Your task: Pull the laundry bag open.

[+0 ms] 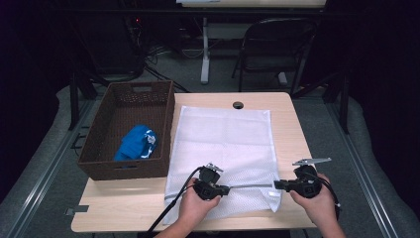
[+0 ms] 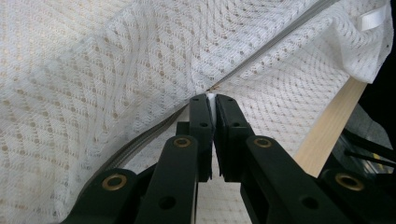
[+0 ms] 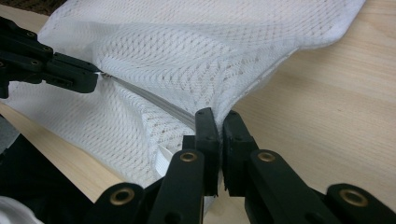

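A white mesh laundry bag (image 1: 223, 139) lies flat on the wooden table (image 1: 292, 124), with its zipper running along the near end. My left gripper (image 1: 228, 189) is shut on the zipper line in the bag's middle, and the left gripper view shows the jaws (image 2: 211, 99) pinched together on the mesh (image 2: 140, 60). My right gripper (image 1: 276, 185) is shut on the bag's near right corner, where the zipper ends (image 3: 217, 115). The mesh (image 3: 187, 42) is lifted and stretched between both grippers. The left gripper (image 3: 95, 77) also appears at the upper left of the right gripper view.
A brown wicker basket (image 1: 124, 171) stands at the table's left with a blue cloth (image 1: 137, 142) inside. A round cable hole (image 1: 238, 105) sits at the table's far edge. A folding chair (image 1: 272, 44) stands behind the table. Bare wood (image 3: 327, 93) lies right of the bag.
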`<state>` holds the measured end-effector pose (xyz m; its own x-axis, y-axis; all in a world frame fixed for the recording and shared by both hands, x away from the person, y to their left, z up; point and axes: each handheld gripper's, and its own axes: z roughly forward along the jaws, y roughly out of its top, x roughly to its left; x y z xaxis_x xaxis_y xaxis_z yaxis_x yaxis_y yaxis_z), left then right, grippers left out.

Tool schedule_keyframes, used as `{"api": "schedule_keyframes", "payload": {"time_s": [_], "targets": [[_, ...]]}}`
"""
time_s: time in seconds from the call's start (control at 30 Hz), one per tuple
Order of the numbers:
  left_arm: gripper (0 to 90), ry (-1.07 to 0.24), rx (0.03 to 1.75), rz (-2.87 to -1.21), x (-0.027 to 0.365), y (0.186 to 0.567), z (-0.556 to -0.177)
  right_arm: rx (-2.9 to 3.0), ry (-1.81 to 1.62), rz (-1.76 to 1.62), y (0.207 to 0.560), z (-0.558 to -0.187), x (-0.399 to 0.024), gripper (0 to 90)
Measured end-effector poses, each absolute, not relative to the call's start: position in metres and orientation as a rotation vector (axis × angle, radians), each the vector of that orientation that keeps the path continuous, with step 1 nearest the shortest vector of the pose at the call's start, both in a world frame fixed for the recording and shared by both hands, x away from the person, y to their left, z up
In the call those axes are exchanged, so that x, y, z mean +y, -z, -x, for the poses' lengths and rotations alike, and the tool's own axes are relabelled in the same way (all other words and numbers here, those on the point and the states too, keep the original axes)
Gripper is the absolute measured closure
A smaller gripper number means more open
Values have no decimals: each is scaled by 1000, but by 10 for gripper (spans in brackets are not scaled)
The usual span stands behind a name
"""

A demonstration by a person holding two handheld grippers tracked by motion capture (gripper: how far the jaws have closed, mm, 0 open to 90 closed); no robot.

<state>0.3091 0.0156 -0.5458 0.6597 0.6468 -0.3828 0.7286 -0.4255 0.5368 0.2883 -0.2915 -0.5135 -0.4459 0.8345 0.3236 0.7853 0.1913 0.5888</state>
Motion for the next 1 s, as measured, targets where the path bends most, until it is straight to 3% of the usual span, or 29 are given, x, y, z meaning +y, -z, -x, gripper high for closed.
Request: {"api": "schedule_keyframes", "payload": {"time_s": [1.0], "targets": [[868, 109, 1085, -2194, 40, 543, -301, 2380, -1105, -1613, 513, -288, -291, 870]]}}
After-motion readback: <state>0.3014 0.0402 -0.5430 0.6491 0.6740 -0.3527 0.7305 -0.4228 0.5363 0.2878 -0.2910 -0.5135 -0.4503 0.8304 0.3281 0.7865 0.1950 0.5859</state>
